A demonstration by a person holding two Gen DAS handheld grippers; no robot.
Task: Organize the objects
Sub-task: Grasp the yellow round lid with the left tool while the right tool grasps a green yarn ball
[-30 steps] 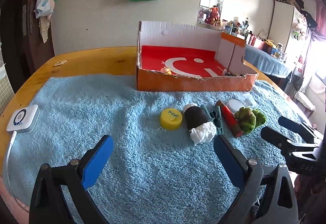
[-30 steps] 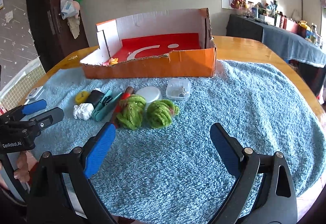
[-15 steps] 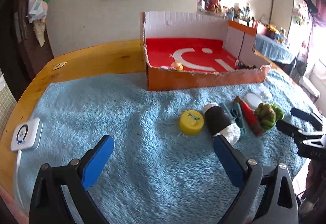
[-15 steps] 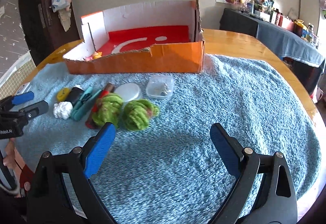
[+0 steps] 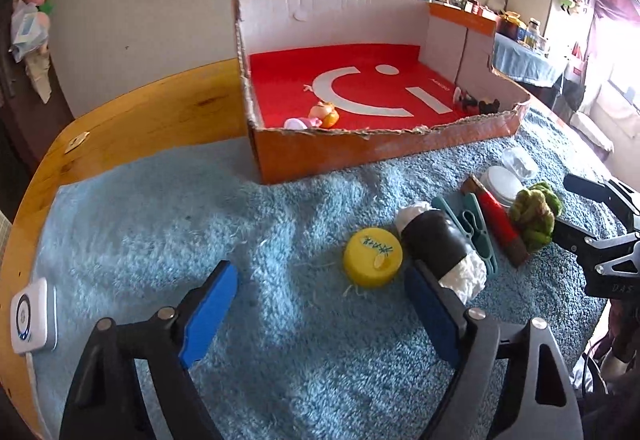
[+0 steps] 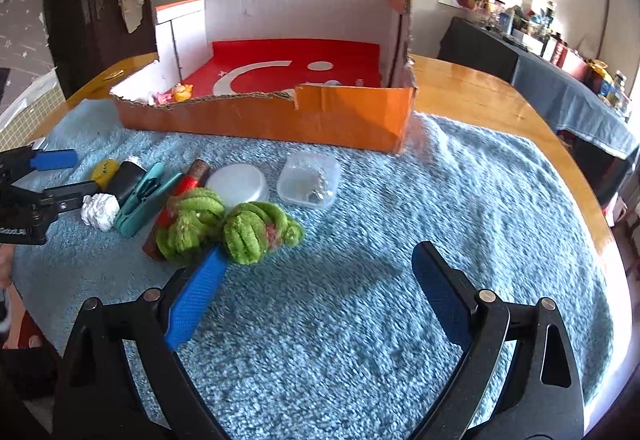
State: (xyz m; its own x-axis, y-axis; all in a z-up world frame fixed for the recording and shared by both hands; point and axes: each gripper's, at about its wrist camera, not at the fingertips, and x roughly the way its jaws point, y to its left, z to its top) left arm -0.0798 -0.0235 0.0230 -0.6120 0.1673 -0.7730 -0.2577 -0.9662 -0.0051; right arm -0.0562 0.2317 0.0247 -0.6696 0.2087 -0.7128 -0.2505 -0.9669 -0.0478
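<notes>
across the near half of the blue towel (image 6: 460, 200) it's mostly bare pile, lots of room on the right. objects sit in a row left of centre: yellow cap (image 5: 373, 257), black roll (image 5: 438, 240), teal clips (image 6: 146, 198), green yarn balls (image 6: 224, 220), clear case (image 6: 309, 180). cardboard box (image 6: 280, 120) sits at the towel's far edge. left gripper (image 5: 320, 306) is closing, nothing between its pads. right gripper (image 6: 320, 292) is wide apart, empty, beside the yarn.

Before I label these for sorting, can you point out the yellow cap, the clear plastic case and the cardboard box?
yellow cap (image 5: 373, 257), left wrist view, top face.
clear plastic case (image 6: 309, 180), right wrist view, lid centre.
cardboard box (image 6: 352, 116), right wrist view, orange front wall.
</notes>
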